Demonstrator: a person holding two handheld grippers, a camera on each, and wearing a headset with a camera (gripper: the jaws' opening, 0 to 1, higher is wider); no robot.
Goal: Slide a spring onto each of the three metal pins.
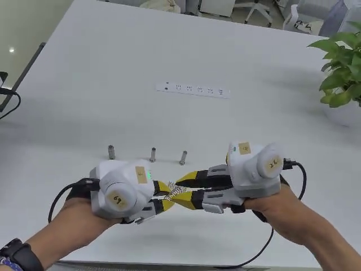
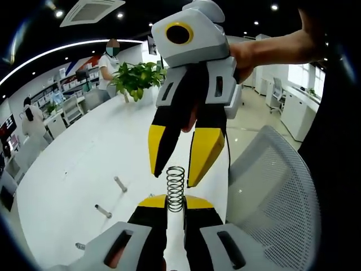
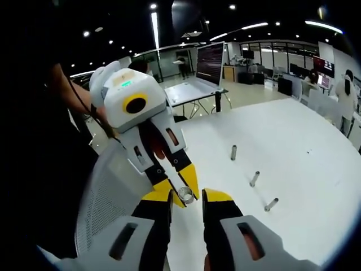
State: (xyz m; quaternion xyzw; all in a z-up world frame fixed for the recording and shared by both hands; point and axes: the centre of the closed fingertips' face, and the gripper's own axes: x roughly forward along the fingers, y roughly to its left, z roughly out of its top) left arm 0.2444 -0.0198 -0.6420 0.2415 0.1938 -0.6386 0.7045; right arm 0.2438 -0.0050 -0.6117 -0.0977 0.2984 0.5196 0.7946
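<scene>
Between the tips of the left gripper [image 2: 175,203] stands the spring [image 2: 175,189]. The jaws are nearly together and pinch its lower end, so the coil rises straight out beyond the yellow tips. In the left gripper view the right gripper [image 2: 174,179] comes from above, tip against tip with the left one. Its jaws are spread clearly wider than the spring, and the free top end of the coil lies in the gap between them. I cannot tell if either yellow tip touches the wire.

In the right gripper view the right gripper [image 3: 189,197] shows the same: its two jaws stand apart, and the spring [image 3: 185,195] is seen from its end as a small ring between them, closer to the jaw on the view's left. Just beyond it the left gripper [image 3: 179,189] clamps the coil with its yellow tips.

In the head view the left gripper [image 1: 165,196] and the right gripper [image 1: 186,191] meet tip to tip low over the white table [image 1: 84,84], and the spring [image 1: 175,193] bridges the short gap between them.

The three metal pins [image 1: 153,154] stand upright in a row on the table beyond the meeting tips, apart from both grippers, and all three are bare. In the left gripper view the pins [image 2: 102,211] lie to the left of the jaws; in the right gripper view the pins [image 3: 255,179] lie to the right of the jaws. Further behind them a white power strip [image 1: 193,89] lies flat on the table.
</scene>
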